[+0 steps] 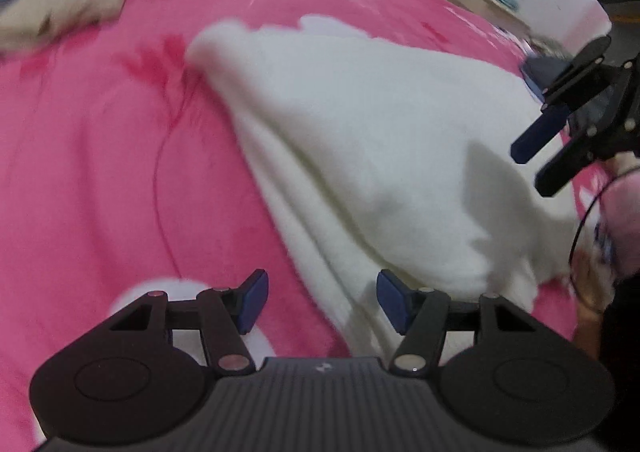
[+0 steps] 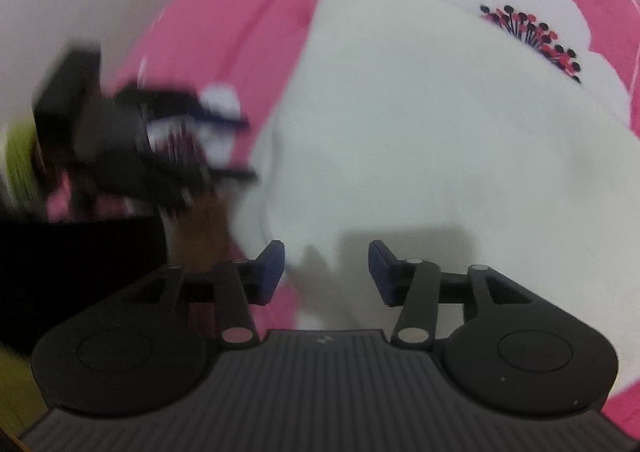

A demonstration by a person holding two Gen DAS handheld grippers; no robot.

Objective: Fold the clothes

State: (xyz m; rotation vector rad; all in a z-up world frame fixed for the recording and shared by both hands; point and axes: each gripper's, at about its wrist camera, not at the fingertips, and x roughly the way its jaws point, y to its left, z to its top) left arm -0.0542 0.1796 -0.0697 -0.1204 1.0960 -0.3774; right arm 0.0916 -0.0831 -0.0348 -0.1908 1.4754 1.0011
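While the white garment [image 1: 372,155] lies spread and creased on the pink flowered bedspread [image 1: 100,171], its near edge runs just ahead of the left tongs [image 1: 320,302], which gape wide and hold nothing. The right tongs [image 2: 326,272] hover over its lower edge, likewise parted and empty. Bare bedspread stretches wide to the garment's left.

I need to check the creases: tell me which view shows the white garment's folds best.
Left wrist view: the white garment lies across the pink bedspread with long creases visible. The right wrist view shows it blurred and featureless.
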